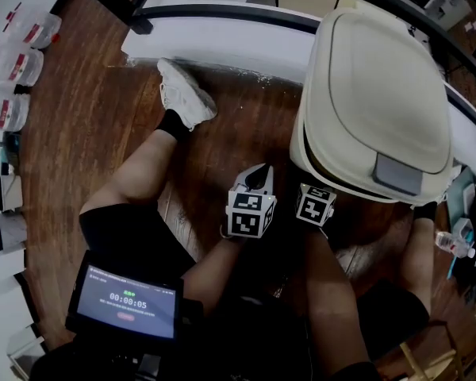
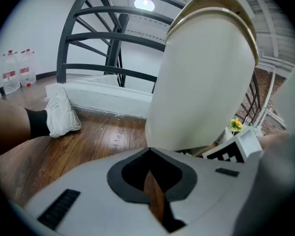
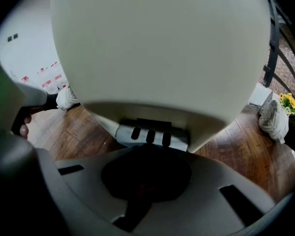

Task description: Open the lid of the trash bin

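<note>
Presently, the left gripper (image 2: 148, 152) and right gripper (image 3: 146, 149) are held, jaws together and empty, at the lidded trash bin's (image 1: 365, 94) seven o'clock edge.

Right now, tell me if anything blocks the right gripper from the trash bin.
Nothing visible does. The right gripper points straight at the grey pedal at the foot of the trash bin, close ahead of its jaws. The lid is shut.

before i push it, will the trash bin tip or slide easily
The trash bin looks like moulded plastic, so probably light. It stands tall on a smooth wood floor, so a high push may tip or slide it. Its foot pedal sits low; pressing there is likely steadier.
</note>
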### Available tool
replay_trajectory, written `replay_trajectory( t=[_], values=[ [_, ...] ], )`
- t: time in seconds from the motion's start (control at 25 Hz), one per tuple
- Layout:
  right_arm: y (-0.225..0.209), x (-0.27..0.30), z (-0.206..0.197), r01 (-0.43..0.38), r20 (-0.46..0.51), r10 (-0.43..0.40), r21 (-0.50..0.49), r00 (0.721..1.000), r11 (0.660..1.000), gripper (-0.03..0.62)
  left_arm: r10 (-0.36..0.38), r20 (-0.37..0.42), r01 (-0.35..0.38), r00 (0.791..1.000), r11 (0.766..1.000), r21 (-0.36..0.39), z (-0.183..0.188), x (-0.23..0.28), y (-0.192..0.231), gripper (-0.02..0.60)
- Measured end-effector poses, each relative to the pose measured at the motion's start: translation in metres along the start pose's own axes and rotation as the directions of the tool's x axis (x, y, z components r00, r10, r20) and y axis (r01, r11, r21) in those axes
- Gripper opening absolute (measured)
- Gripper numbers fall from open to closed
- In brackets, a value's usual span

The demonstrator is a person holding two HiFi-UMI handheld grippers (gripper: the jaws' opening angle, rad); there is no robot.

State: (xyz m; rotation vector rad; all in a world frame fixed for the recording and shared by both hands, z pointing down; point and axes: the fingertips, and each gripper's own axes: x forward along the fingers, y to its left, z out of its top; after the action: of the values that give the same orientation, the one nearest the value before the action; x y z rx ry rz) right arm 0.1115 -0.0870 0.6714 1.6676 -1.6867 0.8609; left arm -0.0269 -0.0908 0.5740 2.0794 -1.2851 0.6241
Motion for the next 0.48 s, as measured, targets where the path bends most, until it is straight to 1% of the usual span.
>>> replay_trajectory(
  t=[0.16,0.36,0.48],
  values=[
    [-0.0001,-0.0025,-0.0043,0.010,-0.015,-0.010,-0.003,1.000,1.000,0.005,-0.016,0.017,0.016,1.000,1.000,0.013,0.0048,-0.0040,-0.0070,-0.002],
    [-0.0005,-0.0023,-0.0040,0.021,-0.003,-0.021,-0.024,1.000,1.000,0.005,-0.026,0.014,0.026,1.000,0.999,0.018,0.0036,-0.0038,-0.0097,-0.002],
    [-0.0007,-0.0025,-0.0050,0.025,0.000,-0.025,-0.017,1.000,1.000,0.005,-0.030,0.016,0.030,0.999,0.999,0.016,0.0040,-0.0040,-0.0110,-0.002]
  ],
)
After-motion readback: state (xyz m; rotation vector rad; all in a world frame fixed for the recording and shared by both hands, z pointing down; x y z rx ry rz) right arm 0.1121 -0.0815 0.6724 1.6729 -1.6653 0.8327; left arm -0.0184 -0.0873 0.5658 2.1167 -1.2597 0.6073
